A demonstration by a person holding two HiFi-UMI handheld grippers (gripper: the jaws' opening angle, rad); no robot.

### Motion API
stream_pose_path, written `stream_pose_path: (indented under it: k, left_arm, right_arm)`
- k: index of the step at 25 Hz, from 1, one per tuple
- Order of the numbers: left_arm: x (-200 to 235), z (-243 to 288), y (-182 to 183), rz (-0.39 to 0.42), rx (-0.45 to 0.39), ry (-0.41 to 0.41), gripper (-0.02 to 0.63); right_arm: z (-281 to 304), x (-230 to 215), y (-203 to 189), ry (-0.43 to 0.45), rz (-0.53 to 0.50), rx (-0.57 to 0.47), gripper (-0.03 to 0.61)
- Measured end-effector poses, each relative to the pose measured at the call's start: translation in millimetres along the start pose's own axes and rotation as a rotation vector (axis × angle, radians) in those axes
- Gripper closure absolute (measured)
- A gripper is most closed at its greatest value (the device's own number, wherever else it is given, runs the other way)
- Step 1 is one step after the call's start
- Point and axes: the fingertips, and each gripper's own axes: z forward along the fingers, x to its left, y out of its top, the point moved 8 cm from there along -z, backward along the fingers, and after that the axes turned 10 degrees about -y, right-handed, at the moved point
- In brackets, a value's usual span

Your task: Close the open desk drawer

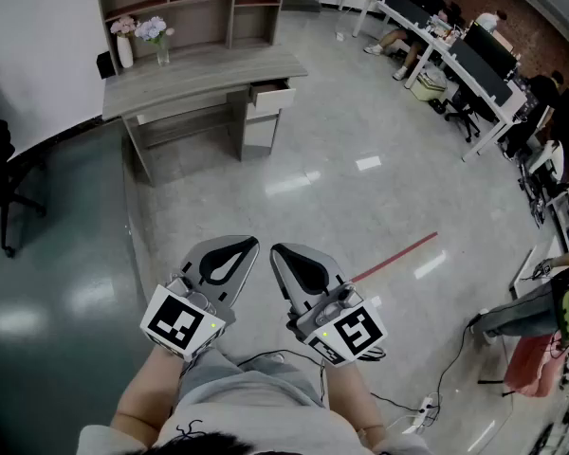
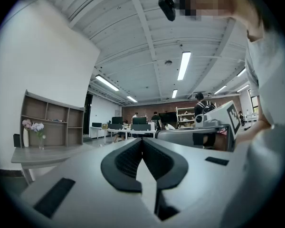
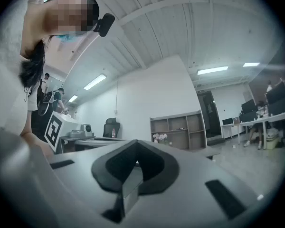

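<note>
The person is standing well back from the job, holding the left gripper [image 1: 247, 245] and the right gripper [image 1: 278, 251] side by side close to the body. Each has its jaws pressed together with nothing between them. The drawer [image 1: 270, 93] is hanging open on the far side of the room, jutting out under the right end of the grey surface [image 1: 199, 76], well apart from both grippers. To my eye this is only the approach, and the walk across the shiny floor [image 1: 360, 207] is coming first. The tidy way is to arrive square to the drawer front, set one shut gripper's tips on the middle of the panel and push straight in, since an off-centre shove could skew it. Only the head view is showing the drawer. The left gripper view is catching just the surface's edge, the flowers [image 2: 33, 126] and the shelf unit [image 2: 52, 122] at its left. The right gripper view is adding a black chair [image 3: 109, 126] against the white wall.
</note>
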Motion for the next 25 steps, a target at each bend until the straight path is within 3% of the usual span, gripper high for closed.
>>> stream_pose_path:
  k: [14,21,25]
  left_arm:
    - [-33.2,14.9,-2.8,0.002,0.005,0.014,0.603]
    - [-60.1,34.0,-7.8,0.0,-0.016,0.035,0.603]
    - [-68.5,42.1,-11.4,0.008,-0.012,0.039,0.603]
  right_arm:
    - [-33.0,-11.6,0.4,0.004,-0.007,-0.008,0.571]
    - [-63.9,-20.4,-7.5,0.043,-0.089,0.018,0.571]
    - [-73.6,-31.2,-11.5,0.029,-0.032,0.005,0.571]
